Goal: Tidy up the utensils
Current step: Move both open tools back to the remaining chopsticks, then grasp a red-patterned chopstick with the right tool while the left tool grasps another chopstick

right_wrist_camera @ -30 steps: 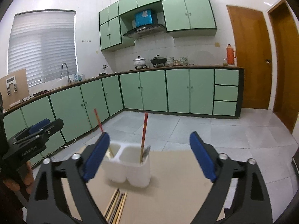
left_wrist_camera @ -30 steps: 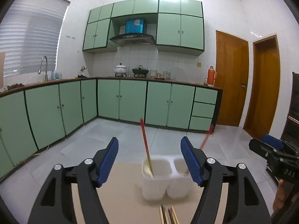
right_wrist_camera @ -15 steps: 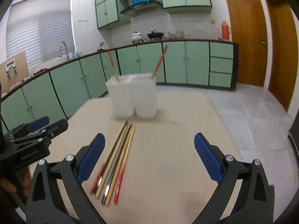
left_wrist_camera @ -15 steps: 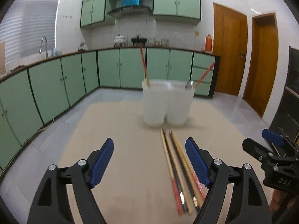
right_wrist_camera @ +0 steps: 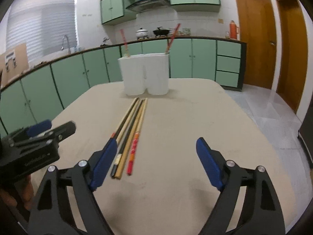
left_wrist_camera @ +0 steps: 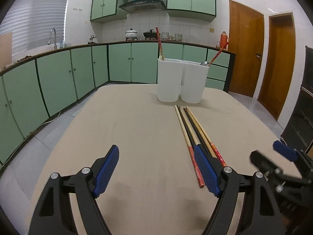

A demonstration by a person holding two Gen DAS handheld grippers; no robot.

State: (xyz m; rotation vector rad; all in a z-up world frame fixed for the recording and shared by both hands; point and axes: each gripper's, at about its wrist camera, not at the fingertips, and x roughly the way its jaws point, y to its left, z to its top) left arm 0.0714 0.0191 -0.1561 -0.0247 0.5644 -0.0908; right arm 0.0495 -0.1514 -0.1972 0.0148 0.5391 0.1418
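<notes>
Several chopsticks (left_wrist_camera: 192, 129) lie side by side on the beige table (left_wrist_camera: 127, 121), pointing at a white two-compartment holder (left_wrist_camera: 182, 80) behind them. A red-handled utensil (left_wrist_camera: 160, 41) stands in its left compartment and another (left_wrist_camera: 218, 53) leans in the right one. My left gripper (left_wrist_camera: 156, 152) is open and empty; its right finger covers the chopsticks' near ends. In the right wrist view the chopsticks (right_wrist_camera: 133, 129) run just inside the left finger of my right gripper (right_wrist_camera: 156, 144). Its jaws are closing and the pads touch nothing. The holder (right_wrist_camera: 145, 74) stands beyond.
The table (right_wrist_camera: 205, 113) ends at rounded edges left and right, with tiled floor below. Green cabinets (left_wrist_camera: 58, 74) line the far walls and brown doors (left_wrist_camera: 244, 52) stand at the right. Each gripper shows at the edge of the other's view.
Both grippers have sunk toward the table and tilted down. The holder now sits farther off and higher in view, and the chopsticks show in full. The right jaws have narrowed a little.
</notes>
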